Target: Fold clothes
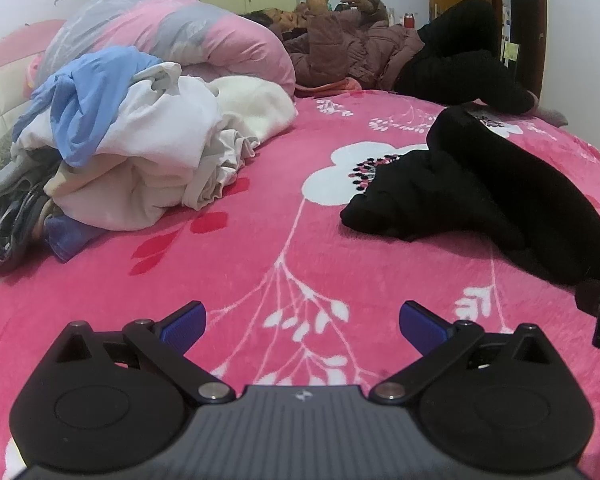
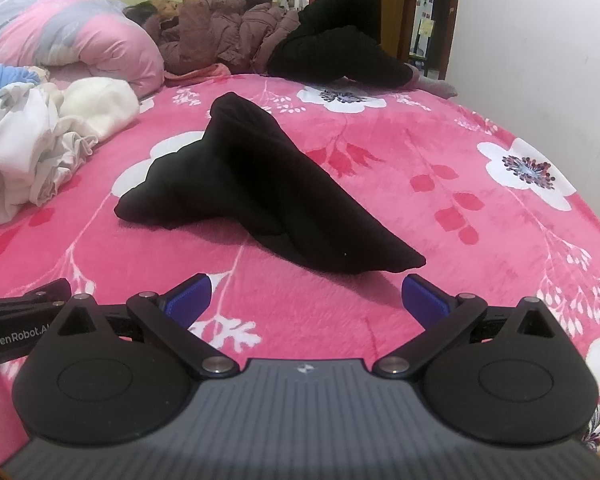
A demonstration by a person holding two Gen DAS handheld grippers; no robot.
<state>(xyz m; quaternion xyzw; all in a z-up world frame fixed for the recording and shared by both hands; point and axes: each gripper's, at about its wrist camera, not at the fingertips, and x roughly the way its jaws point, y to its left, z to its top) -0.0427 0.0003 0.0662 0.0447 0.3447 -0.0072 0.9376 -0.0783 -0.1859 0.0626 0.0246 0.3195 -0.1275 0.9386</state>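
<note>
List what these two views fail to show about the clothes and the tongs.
- Black garment: its kind cannot be told in either view; too dark and bunched. In the left view the right edge cuts it off.
- Clothes pile: lower layers are buried under the white and blue pieces; the right view's left edge crops it.
- Right tongs: only a sliver shows at the left view's right edge.
- Left tongs: only part shows in the right view.

Lighting's soft and even indoors, fairly bright, no glare. The black garment [image 2: 260, 184] is basically a detail-less blob with a faint shadow beneath (towards 6 o'clock). Heavy fisheye bending, dark corners at 11 and 1 o'clock, slightly soft background.
</note>
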